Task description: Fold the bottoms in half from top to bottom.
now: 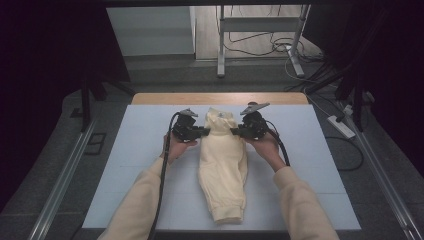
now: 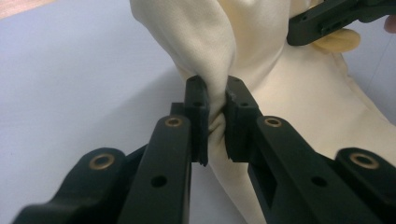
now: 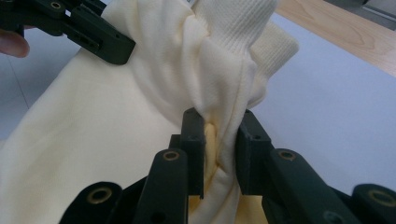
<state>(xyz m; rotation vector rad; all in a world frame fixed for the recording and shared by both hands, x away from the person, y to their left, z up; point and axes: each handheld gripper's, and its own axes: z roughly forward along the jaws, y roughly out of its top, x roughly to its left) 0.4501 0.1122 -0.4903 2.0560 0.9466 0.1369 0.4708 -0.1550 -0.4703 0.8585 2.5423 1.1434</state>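
A cream garment (image 1: pixel 223 165) is being held on the pale blue mat (image 1: pixel 140 150), its ribbed band end toward the far edge and lifted slightly. Its left edge is being clamped by the left gripper (image 2: pixel 216 116), a fold of fabric squeezed between the jaws. Its right edge is being pinched by the right gripper (image 3: pixel 219 149), bunched cloth between the jaws. No writing or label can be read anywhere.
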